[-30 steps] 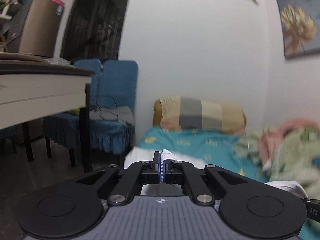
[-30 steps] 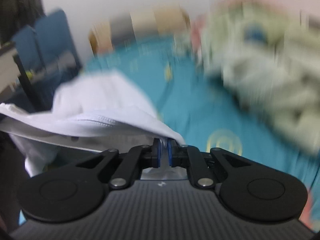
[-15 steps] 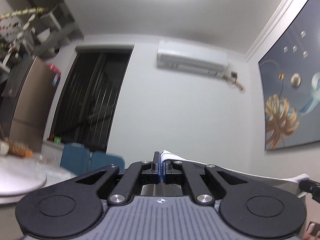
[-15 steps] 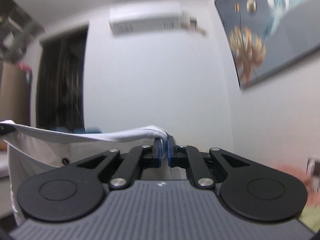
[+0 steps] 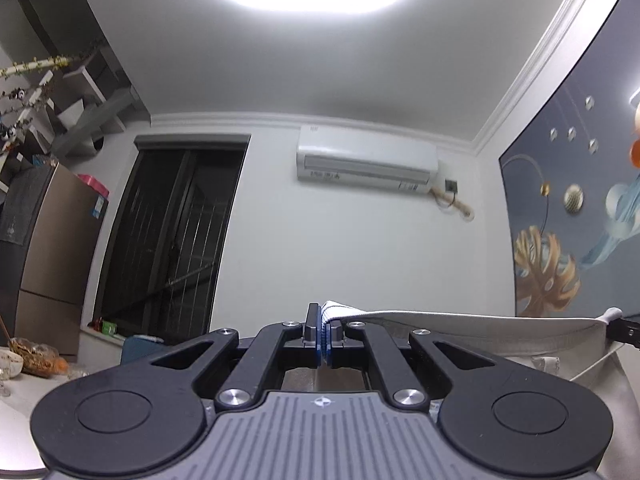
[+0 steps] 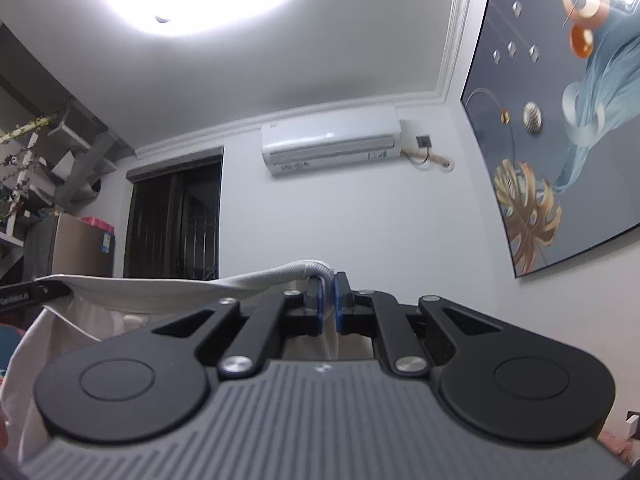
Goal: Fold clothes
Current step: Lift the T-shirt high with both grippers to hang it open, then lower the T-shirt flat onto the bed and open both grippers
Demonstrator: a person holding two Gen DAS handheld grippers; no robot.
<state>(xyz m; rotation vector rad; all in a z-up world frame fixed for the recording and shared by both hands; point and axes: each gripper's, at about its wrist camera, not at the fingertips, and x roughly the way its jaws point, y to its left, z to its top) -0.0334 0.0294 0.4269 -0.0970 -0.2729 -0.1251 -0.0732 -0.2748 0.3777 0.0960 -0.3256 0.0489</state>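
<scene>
We have the white garment (image 6: 168, 300) stretched between our 2 grippers, left gripper (image 5: 325, 336) and right gripper (image 6: 328, 300) each clenched on its hem, so a thin pinch could slip if we pull wider.

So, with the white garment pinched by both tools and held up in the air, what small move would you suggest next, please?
Probably draw the two tools slightly apart. The left tool and right tool each clamp an end of the white garment, whose top edge spans between them with a slight sag while the rest hangs below, so tensioning should let it hang flat before laying it down to fold.
</scene>
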